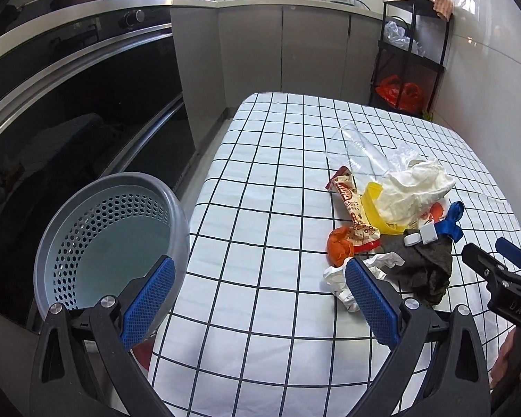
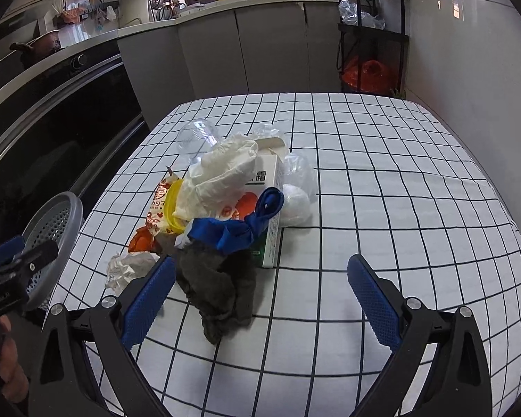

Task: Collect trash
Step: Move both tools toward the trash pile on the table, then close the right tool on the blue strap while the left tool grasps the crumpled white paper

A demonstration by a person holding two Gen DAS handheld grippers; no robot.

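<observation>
A heap of trash lies on the checked tablecloth: a clear plastic cup, a snack wrapper, a yellow lid, a white bag, an orange scrap, crumpled paper, a dark cloth and a blue balloon. My left gripper is open over the table's left part, its right finger by the crumpled paper. My right gripper is open, with the dark cloth just inside its left finger. A white carton stands behind the balloon.
A grey perforated basket stands off the table's left edge, seen also as the basket in the right wrist view. A dark oven front runs along the left. A black shelf rack stands in the far right corner by the wall.
</observation>
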